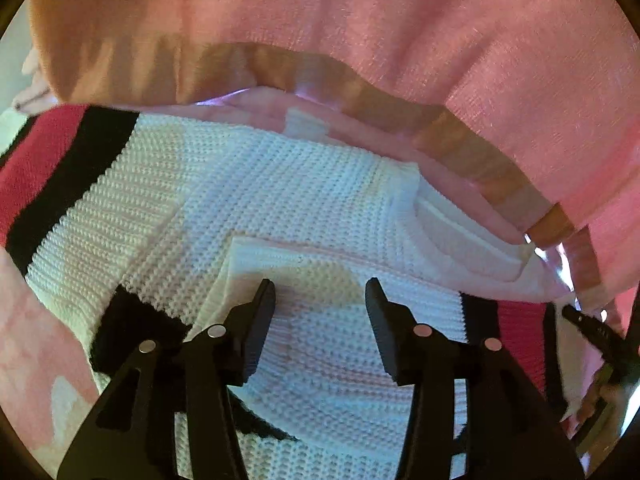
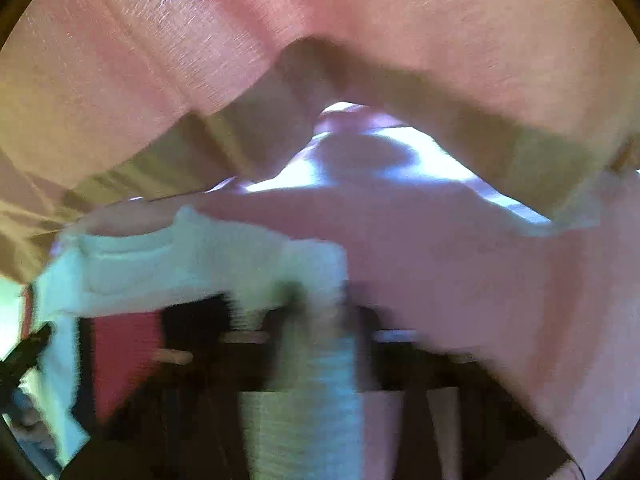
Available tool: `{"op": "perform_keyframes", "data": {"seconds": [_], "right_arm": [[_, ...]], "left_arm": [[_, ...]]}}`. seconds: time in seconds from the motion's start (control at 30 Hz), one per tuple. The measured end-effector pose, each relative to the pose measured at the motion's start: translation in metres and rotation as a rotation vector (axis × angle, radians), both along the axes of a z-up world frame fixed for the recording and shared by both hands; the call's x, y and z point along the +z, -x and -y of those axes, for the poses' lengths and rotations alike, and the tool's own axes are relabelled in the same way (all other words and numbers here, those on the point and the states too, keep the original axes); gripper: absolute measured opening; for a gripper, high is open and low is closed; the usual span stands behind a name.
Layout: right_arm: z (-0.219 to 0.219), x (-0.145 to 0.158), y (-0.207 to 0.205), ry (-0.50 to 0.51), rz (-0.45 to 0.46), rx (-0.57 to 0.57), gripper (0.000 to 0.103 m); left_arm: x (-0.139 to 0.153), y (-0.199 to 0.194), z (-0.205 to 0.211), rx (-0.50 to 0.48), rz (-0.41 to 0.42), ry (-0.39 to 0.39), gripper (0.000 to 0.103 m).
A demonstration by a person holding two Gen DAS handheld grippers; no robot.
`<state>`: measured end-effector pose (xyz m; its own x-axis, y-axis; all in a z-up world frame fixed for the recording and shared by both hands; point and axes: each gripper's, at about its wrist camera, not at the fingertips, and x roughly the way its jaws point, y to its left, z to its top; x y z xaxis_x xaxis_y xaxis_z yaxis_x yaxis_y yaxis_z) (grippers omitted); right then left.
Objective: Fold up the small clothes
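Observation:
A small white knit sweater [image 1: 248,200] with black and red stripes lies partly folded on a pink surface. My left gripper [image 1: 320,300] is open just above its white folded middle, holding nothing. In the right wrist view, which is blurred by motion, my right gripper [image 2: 320,320] is shut on a white ribbed part of the sweater [image 2: 316,344], beside its red and black stripe [image 2: 124,360]. The right gripper also shows at the right edge of the left wrist view [image 1: 592,328].
A pink cloth with a tan and pink checked band [image 1: 460,136] hangs close behind the sweater and fills the upper half of both views. The pink surface [image 2: 480,264] spreads to the right of the sweater.

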<state>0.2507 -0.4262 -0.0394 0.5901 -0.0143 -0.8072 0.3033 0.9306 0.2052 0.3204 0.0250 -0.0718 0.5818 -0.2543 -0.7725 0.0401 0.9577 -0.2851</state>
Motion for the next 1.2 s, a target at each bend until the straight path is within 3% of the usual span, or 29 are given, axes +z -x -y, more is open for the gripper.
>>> {"op": "perform_keyframes", "data": {"seconds": [0.07,0.2,0.27,0.37,0.4,0.5,0.6,0.73,0.9,0.97,1.0,1.03,1.1,1.13,1.2], "right_arm": [[0.010,0.001,0.000,0.017,0.018,-0.045,0.013],[0.039,-0.009,0.012,-0.105,0.019,-0.117,0.016],[0.026,0.012,0.022,-0.049,0.005,-0.105,0.018],[-0.007,0.056,0.056,-0.003,0.052,-0.033,0.024],[-0.019,0.066,0.069,-0.003,0.053,-0.005,0.027],[-0.061,0.090,0.118,0.005,0.067,0.068,0.041],[-0.104,0.095,0.160,0.062,0.091,0.112,0.048],[-0.150,0.073,0.175,0.078,0.049,0.170,0.049],[-0.194,0.041,0.170,0.107,0.006,0.229,0.050],[-0.203,0.032,0.168,0.121,-0.014,0.250,0.050],[-0.205,0.028,0.167,0.125,-0.021,0.252,0.050],[-0.205,0.025,0.166,0.130,-0.026,0.254,0.050],[-0.206,0.022,0.166,0.145,-0.038,0.245,0.050],[-0.204,0.021,0.165,0.146,-0.043,0.244,0.050],[-0.201,0.021,0.164,0.153,-0.042,0.230,0.050]], "left_arm": [[-0.001,0.000,0.002,-0.005,0.015,-0.031,0.044],[-0.002,0.001,0.004,-0.002,0.026,-0.038,0.044],[0.004,0.004,-0.001,0.018,0.034,-0.014,0.044],[0.025,0.009,-0.032,0.107,0.069,0.047,0.050],[0.032,0.009,-0.047,0.146,0.075,0.066,0.063],[0.046,0.010,-0.115,0.294,0.090,0.116,0.079],[0.042,0.009,-0.197,0.445,0.066,0.116,0.080],[0.026,0.000,-0.308,0.641,0.011,0.072,0.080],[-0.001,-0.020,-0.370,0.729,-0.056,0.040,0.079],[-0.014,-0.028,-0.381,0.735,-0.078,0.071,0.074],[-0.014,-0.029,-0.380,0.736,-0.047,0.045,0.067],[-0.013,-0.031,-0.377,0.722,-0.031,0.028,0.056],[-0.012,-0.042,-0.368,0.657,-0.033,-0.006,0.019],[-0.005,-0.043,-0.363,0.640,-0.014,-0.025,0.013],[0.020,-0.037,-0.341,0.588,0.079,-0.041,0.012]]}}
